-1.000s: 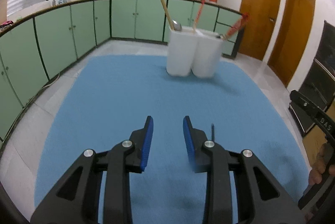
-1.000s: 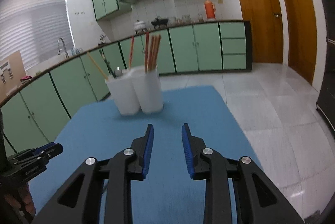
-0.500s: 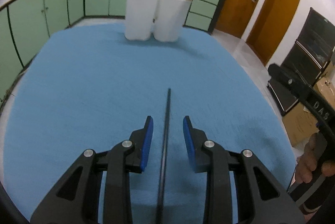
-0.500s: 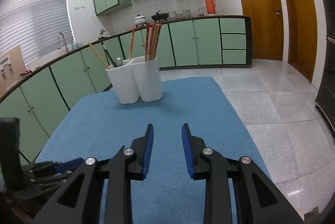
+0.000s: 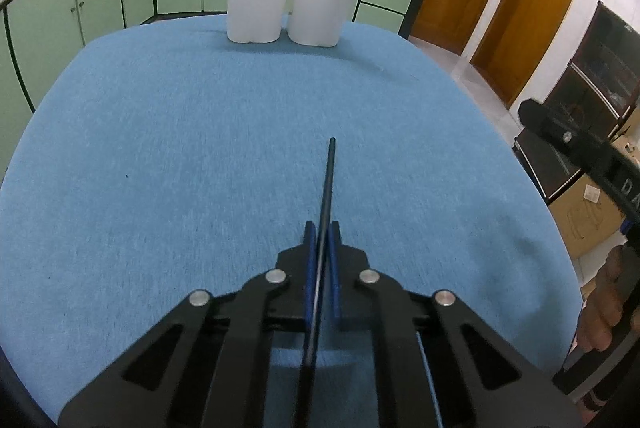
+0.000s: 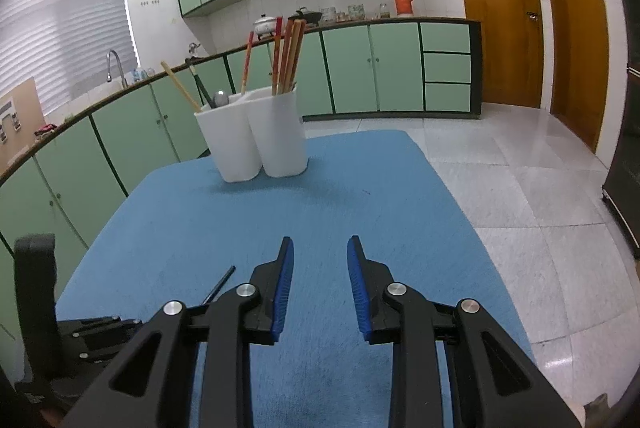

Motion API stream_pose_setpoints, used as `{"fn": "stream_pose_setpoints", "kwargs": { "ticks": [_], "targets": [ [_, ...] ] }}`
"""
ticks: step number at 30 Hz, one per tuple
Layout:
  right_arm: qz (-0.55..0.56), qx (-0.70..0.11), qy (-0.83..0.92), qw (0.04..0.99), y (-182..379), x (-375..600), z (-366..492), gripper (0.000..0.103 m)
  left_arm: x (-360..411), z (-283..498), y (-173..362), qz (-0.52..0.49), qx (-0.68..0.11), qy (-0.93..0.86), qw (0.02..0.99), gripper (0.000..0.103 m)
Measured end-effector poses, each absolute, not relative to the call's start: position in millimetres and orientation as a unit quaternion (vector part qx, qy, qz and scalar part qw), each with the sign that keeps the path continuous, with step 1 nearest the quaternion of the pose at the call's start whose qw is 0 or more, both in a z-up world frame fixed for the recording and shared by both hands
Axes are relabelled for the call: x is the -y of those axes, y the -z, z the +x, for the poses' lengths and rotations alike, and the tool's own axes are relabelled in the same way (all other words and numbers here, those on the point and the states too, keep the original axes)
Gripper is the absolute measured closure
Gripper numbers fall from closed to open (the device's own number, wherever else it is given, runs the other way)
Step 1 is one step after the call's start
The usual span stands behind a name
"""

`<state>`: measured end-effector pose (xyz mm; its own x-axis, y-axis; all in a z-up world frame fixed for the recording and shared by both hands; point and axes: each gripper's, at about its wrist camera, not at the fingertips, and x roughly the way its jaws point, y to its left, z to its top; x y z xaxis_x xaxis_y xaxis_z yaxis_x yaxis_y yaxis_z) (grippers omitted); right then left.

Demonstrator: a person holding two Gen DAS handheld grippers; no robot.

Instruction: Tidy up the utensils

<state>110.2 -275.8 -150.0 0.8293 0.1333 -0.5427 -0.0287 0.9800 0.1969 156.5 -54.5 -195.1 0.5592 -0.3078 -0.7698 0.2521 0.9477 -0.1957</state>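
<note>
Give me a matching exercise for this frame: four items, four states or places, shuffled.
Items:
1. left claw
2. right claw
3. black chopstick
4. white holder

States or places:
A. stands at the far end of the blue mat, with utensils upright in it
B. open, nothing between its pads
C. shut on a thin rod
D. pinched between blue pads, tip pointing toward the holder

Pairs: 1-C, 2-B, 3-D, 4-A
</note>
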Motion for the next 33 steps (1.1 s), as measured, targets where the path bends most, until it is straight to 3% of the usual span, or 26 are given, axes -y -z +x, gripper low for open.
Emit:
{"fn": "stream_pose_setpoints", "kwargs": {
  "ticks": [16,18,21,33],
  "targets": [
    [0.086,-0.311,-0.044,0.945,162.4,275.0,124.3,0.075,43.1,229.5,177.4,-0.054,-0.406,0.107,0.906,0.098],
    [0.088,-0.314,-0.043,0.944,164.4,276.5,126.7,0.075,41.1,237.8,178.9,-0.057,-0.411,0.100,0.905,0.092],
    [0.089,-0.315,-0.043,0.944,165.0,278.7,127.5,0.075,28.7,235.4,175.1,-0.069,-0.402,0.094,0.908,0.068],
    [0.087,-0.322,-0.060,0.941,171.0,267.1,123.8,0.075,5.4,140.9,180.0,-0.071,-0.403,0.087,0.908,0.068]
  ]
}}
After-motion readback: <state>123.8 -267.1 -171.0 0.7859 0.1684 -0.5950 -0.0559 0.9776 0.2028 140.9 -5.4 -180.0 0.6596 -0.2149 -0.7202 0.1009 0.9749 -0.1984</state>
